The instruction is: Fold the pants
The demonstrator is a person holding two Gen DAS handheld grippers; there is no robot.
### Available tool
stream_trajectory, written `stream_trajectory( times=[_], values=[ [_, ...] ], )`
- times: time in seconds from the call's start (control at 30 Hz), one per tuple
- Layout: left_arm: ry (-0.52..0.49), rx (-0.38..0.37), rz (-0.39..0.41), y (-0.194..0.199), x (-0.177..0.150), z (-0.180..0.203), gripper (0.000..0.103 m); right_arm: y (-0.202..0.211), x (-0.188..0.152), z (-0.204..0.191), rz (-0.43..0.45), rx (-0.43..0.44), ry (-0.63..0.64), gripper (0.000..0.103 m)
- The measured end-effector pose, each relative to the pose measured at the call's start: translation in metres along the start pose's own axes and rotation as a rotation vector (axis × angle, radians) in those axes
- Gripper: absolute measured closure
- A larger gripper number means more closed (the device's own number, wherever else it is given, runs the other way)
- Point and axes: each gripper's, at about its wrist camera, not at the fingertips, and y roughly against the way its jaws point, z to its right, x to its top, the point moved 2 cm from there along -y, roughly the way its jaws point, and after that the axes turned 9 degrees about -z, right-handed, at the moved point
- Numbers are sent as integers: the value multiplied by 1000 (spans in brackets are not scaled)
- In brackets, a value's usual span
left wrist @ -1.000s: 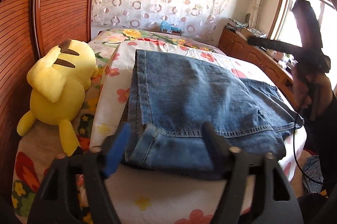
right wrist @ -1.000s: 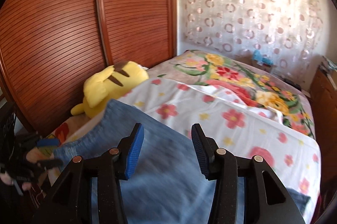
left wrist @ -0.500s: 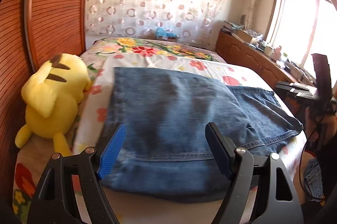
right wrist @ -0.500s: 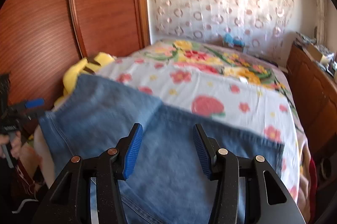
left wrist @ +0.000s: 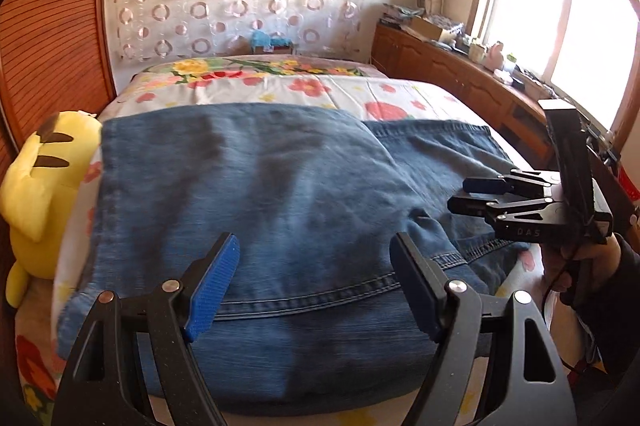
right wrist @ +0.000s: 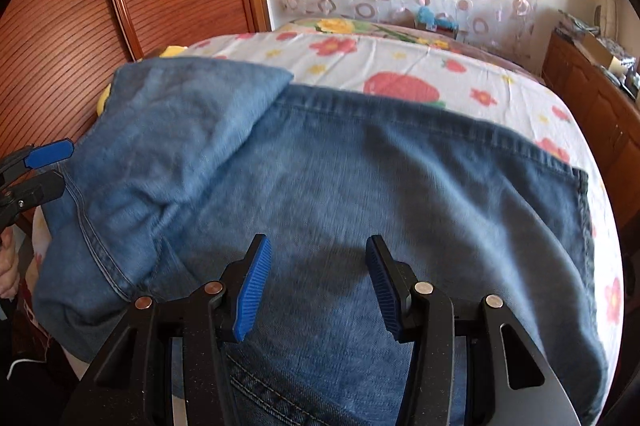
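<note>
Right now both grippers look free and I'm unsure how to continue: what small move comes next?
Probably lower the open right gripper onto the jeans at the waistband end. The legs already lie folded over, and the left gripper, also open, holds nothing.

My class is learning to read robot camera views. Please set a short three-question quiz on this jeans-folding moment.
1. True or false: the left gripper is shut on the jeans.
2. Which toy lies beside the jeans? A) brown bear B) yellow plush toy C) green frog
3. Fill in: the jeans lie on a bedsheet printed with ____.

Key: 1 false, both it and the right gripper are open and hold nothing; 2 B; 3 flowers.
</note>
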Motion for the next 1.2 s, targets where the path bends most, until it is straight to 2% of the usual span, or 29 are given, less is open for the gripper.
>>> stream_trajectory(
  times=[0.37, 1.03, 1.2],
  values=[
    [-2, -36, -57, -21, -3, 18, 25, 6, -23, -12, -10, -83, 12, 34],
    [-25, -36, -66, -27, -3, 37, 25, 34, -48, 18, -28, -93, -65, 32],
    [-40, -42, -62, -27, -2, 42, 25, 64, -66, 42, 21, -76, -112, 40]
  ],
)
